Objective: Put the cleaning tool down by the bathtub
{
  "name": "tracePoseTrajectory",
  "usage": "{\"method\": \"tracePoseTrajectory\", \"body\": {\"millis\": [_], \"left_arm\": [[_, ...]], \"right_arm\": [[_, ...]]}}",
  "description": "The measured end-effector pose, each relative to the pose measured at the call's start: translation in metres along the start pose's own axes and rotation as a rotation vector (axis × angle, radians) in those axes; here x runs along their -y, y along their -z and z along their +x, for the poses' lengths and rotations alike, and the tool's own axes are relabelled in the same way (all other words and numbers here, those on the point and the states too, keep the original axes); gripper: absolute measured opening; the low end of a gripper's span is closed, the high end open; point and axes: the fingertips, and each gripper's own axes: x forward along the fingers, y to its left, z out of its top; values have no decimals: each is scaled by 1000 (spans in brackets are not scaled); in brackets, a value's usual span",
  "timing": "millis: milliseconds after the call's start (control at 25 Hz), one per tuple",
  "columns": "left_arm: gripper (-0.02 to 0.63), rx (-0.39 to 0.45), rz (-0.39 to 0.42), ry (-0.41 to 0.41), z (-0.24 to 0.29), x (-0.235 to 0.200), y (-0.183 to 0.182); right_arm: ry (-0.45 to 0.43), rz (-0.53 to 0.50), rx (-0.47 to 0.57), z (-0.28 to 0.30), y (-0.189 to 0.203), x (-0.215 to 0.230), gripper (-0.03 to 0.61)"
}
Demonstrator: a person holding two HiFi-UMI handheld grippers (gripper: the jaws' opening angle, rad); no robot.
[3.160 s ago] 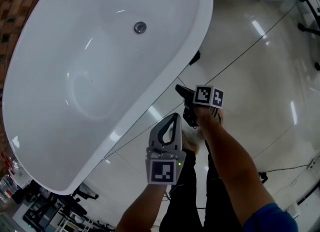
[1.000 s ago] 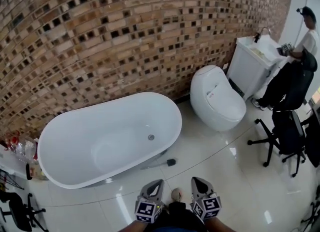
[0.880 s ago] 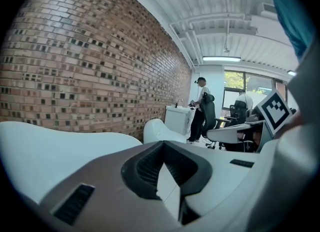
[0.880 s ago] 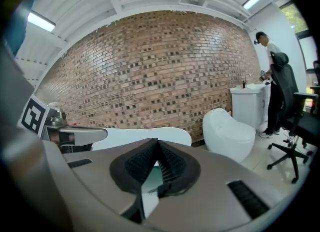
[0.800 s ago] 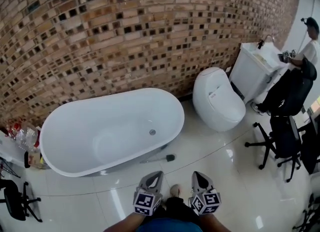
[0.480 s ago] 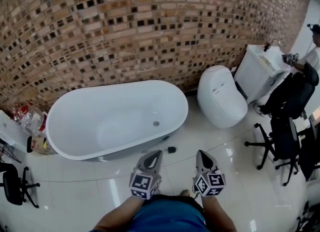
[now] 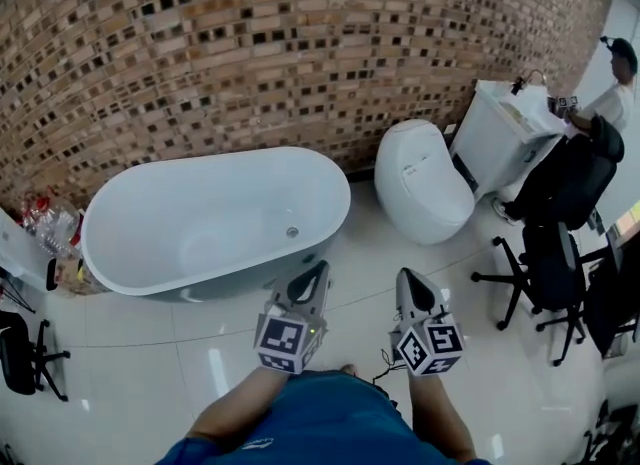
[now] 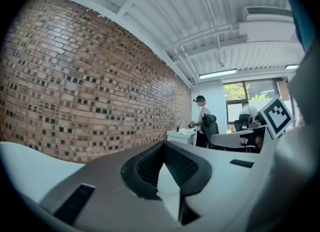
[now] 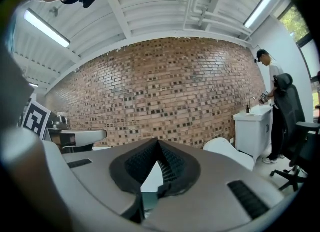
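Note:
The white oval bathtub (image 7: 180, 223) stands along the brick wall in the head view. Both grippers are held side by side in front of me, above the floor tiles. My left gripper (image 7: 320, 269) is shut, its fingertips meeting with nothing between them (image 8: 162, 144). My right gripper (image 7: 405, 275) is shut and empty too (image 9: 157, 141). The cleaning tool does not show in any view; the floor by the tub's near side is hidden behind the left gripper.
A white toilet (image 7: 420, 193) stands right of the tub, then a white vanity (image 7: 505, 123) where a person (image 7: 612, 93) stands. Black office chairs (image 7: 555, 253) fill the right side. Bottles and clutter (image 7: 50, 243) sit left of the tub.
Both grippers have risen together from the bottom edge of the head view. The dark-headed tool that lay on the floor by the tub is now hidden behind the left gripper.

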Motion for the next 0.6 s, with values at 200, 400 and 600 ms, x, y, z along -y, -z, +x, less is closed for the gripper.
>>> {"method": "tracePoseTrajectory", "body": {"millis": [200, 400, 600], "left_arm": [[-2, 43, 36, 22, 2, 47, -32], [-3, 54, 60, 4, 9, 71, -48], [-3, 30, 102, -23, 9, 85, -29]], "right_arm": [[-22, -10, 66, -26, -39, 23, 5], [-28, -15, 125, -46, -66, 43, 3], [-43, -51, 139, -60, -66, 45, 3]]}}
